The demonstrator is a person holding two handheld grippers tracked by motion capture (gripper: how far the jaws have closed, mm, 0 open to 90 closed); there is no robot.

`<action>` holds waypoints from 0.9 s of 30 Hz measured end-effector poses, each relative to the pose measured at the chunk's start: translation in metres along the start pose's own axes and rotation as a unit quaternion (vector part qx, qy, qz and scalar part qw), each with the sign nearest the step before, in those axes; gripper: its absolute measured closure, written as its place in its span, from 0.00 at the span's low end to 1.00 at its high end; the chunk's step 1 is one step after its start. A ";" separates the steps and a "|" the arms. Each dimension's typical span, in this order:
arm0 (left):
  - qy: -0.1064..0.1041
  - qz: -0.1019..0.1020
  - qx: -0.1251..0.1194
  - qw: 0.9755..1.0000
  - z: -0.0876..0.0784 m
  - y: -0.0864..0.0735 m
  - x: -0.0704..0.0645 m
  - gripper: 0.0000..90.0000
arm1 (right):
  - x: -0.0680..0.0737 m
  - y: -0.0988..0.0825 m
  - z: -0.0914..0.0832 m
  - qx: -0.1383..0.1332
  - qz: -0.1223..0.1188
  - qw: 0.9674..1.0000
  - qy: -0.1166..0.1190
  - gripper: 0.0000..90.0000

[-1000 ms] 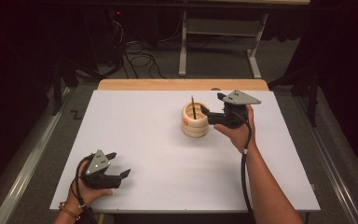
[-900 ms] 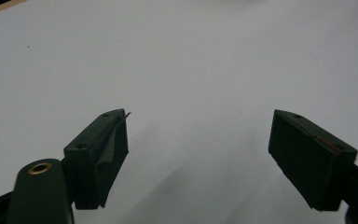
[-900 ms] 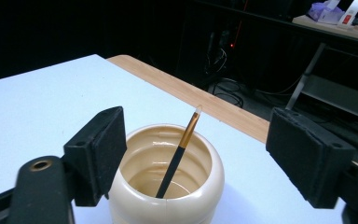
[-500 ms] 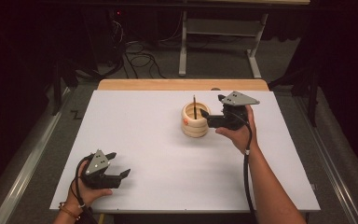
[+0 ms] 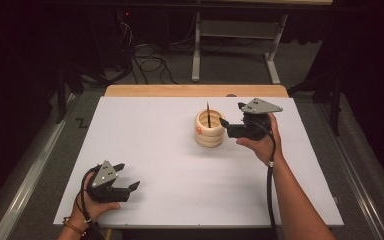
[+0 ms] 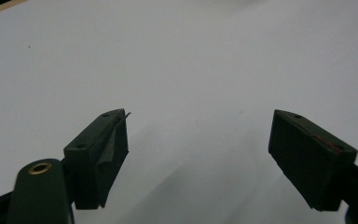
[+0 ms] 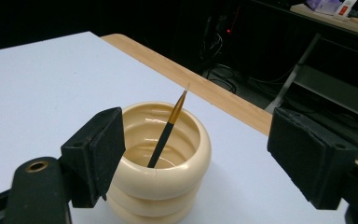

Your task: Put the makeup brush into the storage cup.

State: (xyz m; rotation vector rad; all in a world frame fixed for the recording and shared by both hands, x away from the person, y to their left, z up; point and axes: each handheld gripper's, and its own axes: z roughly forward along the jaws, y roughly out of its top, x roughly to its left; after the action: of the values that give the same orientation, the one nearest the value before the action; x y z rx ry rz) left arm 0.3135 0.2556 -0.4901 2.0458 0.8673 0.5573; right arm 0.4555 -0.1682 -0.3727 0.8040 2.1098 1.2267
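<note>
Right claw (image 5: 223,123), jaws spread wide and clamped on nothing, sits just beside the cream ringed holder (image 5: 210,128), on the holder's right as seen in the high view. In the right gripper view the holder (image 7: 161,161) stands between and just ahead of the jaws, toward the left one. A dark pencil (image 7: 167,136) leans inside it, tip up. A small orange mark on the holder's side is too small to read. Left claw (image 5: 127,177), jaws likewise apart and empty, rests at the near left of the white desk (image 5: 150,145), well apart from the holder. Cables (image 5: 145,62) and a metal stand (image 5: 232,35) lie on the floor beyond the desk.
</note>
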 end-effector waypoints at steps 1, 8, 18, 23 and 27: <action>0.000 0.000 0.001 1.000 0.000 0.000 0.000 0.23 | 0.000 0.000 0.000 -0.001 -0.003 1.000 -0.001 0.23; 0.000 0.001 0.001 1.000 0.000 0.000 0.000 0.23 | -0.002 -0.002 -0.005 0.006 -0.001 1.000 -0.005 0.23; 0.000 0.001 0.001 1.000 0.000 0.000 0.000 0.23 | -0.004 -0.004 -0.011 0.007 -0.006 1.000 -0.006 0.24; 0.000 0.002 0.002 1.000 0.001 0.000 0.000 0.23 | -0.004 -0.006 -0.014 0.009 -0.008 1.000 -0.009 0.24; 0.000 0.001 0.001 1.000 0.001 0.000 0.000 0.23 | -0.005 -0.008 -0.016 0.010 -0.009 1.000 -0.008 0.24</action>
State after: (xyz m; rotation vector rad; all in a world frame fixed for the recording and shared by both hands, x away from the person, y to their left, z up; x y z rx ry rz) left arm 0.3138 0.2548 -0.4906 2.0483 0.8675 0.5583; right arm 0.4455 -0.1844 -0.3722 0.7988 2.1152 1.1881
